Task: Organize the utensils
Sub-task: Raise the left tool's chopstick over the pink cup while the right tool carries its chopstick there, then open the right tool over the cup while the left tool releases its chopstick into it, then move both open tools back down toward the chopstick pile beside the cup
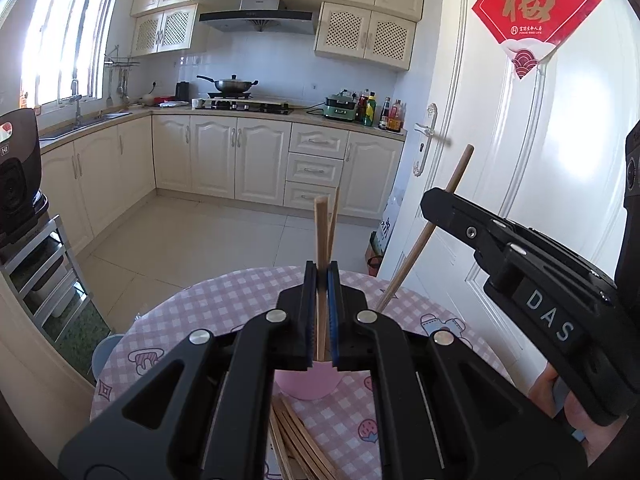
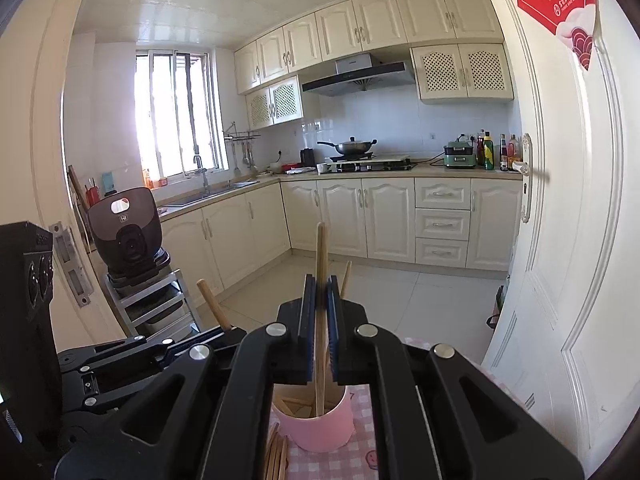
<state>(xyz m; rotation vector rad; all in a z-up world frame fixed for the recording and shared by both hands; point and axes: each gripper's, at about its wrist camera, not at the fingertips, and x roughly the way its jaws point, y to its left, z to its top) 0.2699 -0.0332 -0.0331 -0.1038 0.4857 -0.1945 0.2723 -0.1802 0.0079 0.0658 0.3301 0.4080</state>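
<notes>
Right wrist view: right claw (image 2: 319, 312) clamps a chopstick (image 2: 321, 256) upright, its lower end inside the pink cup (image 2: 320, 428).

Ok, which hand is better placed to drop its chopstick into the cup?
Right, probably: the chopstick in the right tool reaches inside the pink cup; the left tool hides the end of its stick.

Wok (image 1: 232, 85) on stove (image 1: 246, 105), range hood (image 1: 258, 16), white door (image 1: 520, 160), red banner (image 1: 534, 12), sink (image 2: 212, 192)

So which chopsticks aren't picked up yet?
The loose chopsticks lying flat on the checked tablecloth before the pink cup; the others stand upright in the cup or in shut grippers.
</notes>
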